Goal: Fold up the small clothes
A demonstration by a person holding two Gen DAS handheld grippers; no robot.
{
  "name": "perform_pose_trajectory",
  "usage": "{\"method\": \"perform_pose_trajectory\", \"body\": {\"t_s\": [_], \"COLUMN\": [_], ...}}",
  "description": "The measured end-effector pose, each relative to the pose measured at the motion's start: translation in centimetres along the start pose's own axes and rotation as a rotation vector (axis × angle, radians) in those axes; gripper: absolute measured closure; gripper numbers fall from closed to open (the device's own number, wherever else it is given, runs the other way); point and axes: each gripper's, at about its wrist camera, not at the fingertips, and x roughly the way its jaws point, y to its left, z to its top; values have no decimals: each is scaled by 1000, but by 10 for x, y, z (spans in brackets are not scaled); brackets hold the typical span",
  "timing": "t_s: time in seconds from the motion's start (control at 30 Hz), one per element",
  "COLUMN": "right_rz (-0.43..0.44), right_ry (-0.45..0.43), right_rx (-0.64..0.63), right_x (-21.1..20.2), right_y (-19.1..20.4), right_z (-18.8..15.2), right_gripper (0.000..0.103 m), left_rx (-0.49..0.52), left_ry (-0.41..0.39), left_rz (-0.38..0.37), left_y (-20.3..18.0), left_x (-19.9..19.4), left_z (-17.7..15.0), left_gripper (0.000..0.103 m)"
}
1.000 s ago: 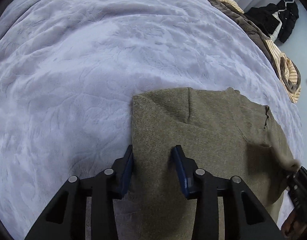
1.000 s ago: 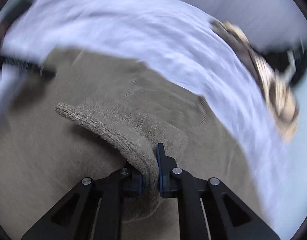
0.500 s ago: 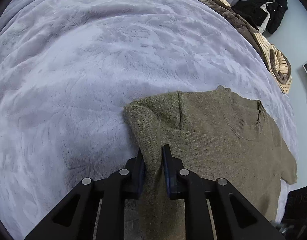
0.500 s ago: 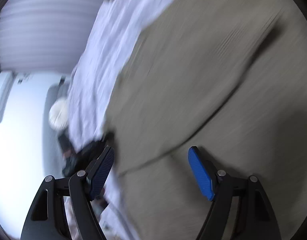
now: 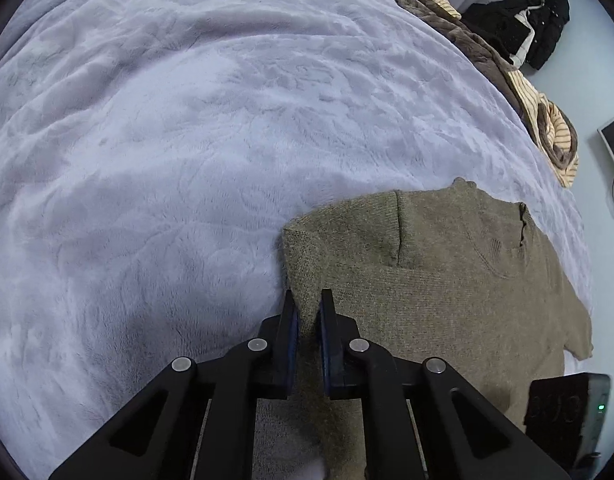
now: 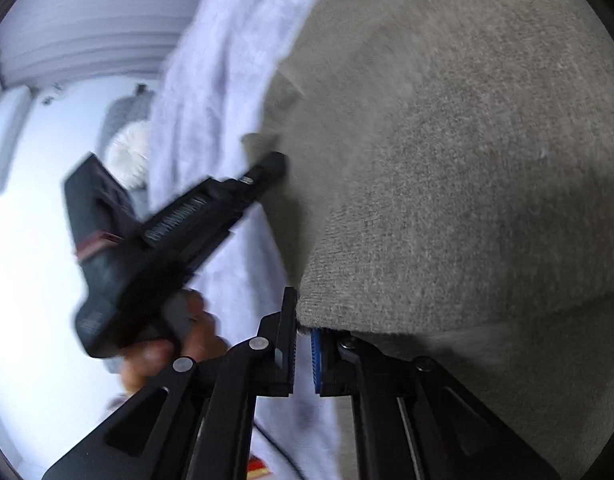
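An olive knit sweater (image 5: pixel 447 288) lies flat on the lilac blanket (image 5: pixel 187 140), one side folded in. My left gripper (image 5: pixel 307 300) pinches its left folded edge, jaws closing tight with knit between the pads. The right wrist view, partly blurred, shows the same sweater (image 6: pixel 447 160) from close up. There my right gripper (image 6: pixel 303 320) is closing on the sweater's near edge, cloth caught between its blue pads. The left gripper (image 6: pixel 267 168) shows as well, held by a hand (image 6: pixel 179 332), its tip on the sweater's edge.
A heap of brown and striped clothes (image 5: pixel 539 100) lies along the bed's far right edge, and a black garment (image 5: pixel 519 28) lies beyond it. A dark device with a green light (image 5: pixel 563 404) sits at the lower right. The blanket (image 6: pixel 211 80) drops off toward a pale floor.
My left gripper went from open astride the sweater's edge to shut on it. My right gripper let go of the sleeve, opened wide, swung round and shut on another edge.
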Motion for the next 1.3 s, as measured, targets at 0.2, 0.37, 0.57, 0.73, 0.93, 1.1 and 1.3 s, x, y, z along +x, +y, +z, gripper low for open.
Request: {"method": "perform_pose_trajectory", "body": {"t_s": [0.2,0.37,0.57,0.73,0.93,1.1,1.3], "right_rz": [-40,-204,-239,-343,-318,-342,-310], "right_ry": [-136,-413,-475,-488,-471,-466,-451], "right_rx": [-40,161,225,-2,226,240,221], "right_x": [-87,-200,-246,-259,-270,-293,-301], "right_y": [-25,-94,-130,-111,-159,-168,-174], "right_z": [-5,16,52,57,45,30,8], "right_gripper": [47,46,96,96,90,90,61], "left_rx": [49,22,25,36,-6,45,150], "left_ry": [-10,-17,-16,-24,-26,-66,-11], "left_rz": [38,44,75,101,216,237,177], "left_y": [-10,-9,-14,-18,-19,-41,-104], "left_x": [-2,-1,0,2,-12,-39,-41], "left_z": [-1,-3,-2,-4,-6,-23,-58], "left_gripper": [92,92,92,92,37,33,33]}}
